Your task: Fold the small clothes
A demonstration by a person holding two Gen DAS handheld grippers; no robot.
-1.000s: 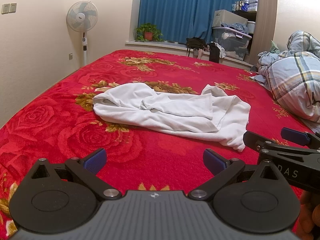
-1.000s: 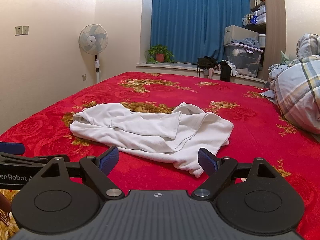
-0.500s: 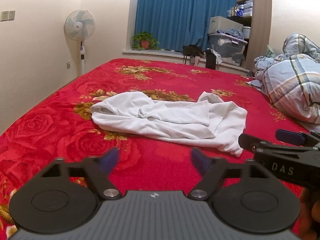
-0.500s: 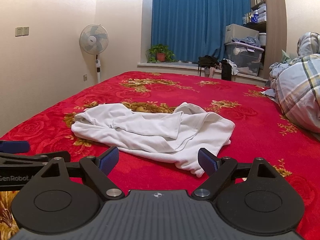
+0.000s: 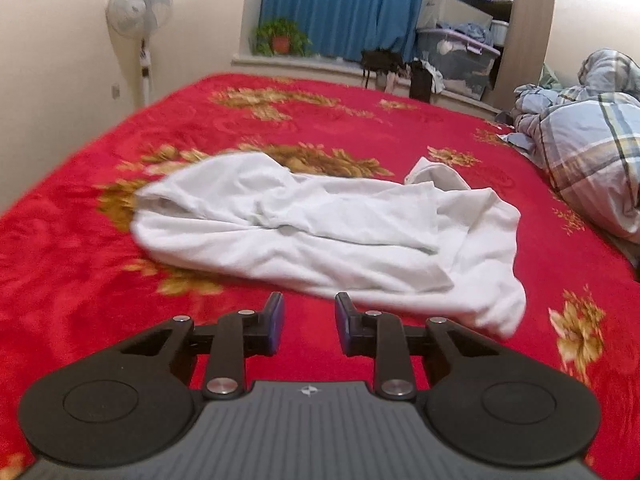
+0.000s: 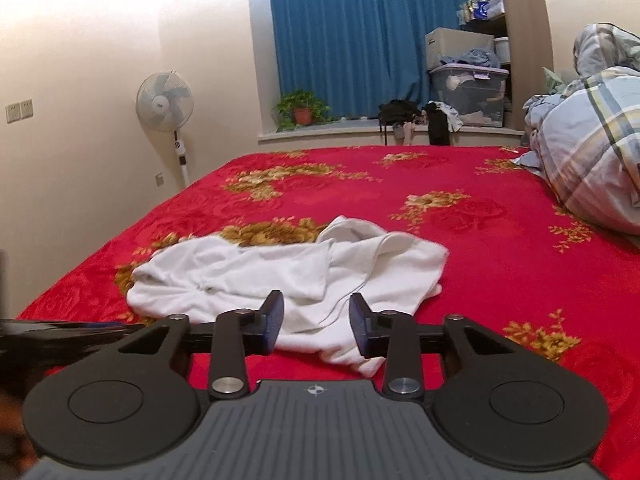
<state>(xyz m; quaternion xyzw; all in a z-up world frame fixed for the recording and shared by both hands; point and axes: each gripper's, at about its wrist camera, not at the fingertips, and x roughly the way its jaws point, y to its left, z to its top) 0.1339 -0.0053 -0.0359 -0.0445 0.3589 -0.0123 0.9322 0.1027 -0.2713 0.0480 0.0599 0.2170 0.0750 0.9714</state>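
The white garment (image 5: 328,232) lies crumpled on the bed (image 5: 400,128), out in the open part of the red spread and well apart from the plaid quilt (image 5: 592,152) heaped at the right edge. Its long axis runs left to right across both views. One end is a rounded bunch at the left, and the other end tapers toward the near right corner, where a limp tip droops toward the cameras.

The left wrist view shows the left tool (image 5: 309,322) with its jaws narrowed to a small gap. It sits just short of the cloth's near hem, with nothing between the blue pads (image 5: 276,320). This view is blurred along the left side.

The right wrist view sits lower and closer. In it the right tool (image 6: 316,324) is also narrowed, a little wider than the other. The garment's (image 6: 288,276) near edge shows in the gap between its jaws, but I cannot tell whether the pads touch it. Only this view shows the wall switches (image 6: 19,110), and a dark, blurred shape at its far left edge that I cannot make out.

The cloth looks like soft, thin knit, with overlapping folds and a seam line. The spread is plush red with gold roses. Behind the bed stand a white pedestal fan (image 6: 165,100), a blue curtain (image 6: 360,36) and a potted plant (image 6: 302,109).
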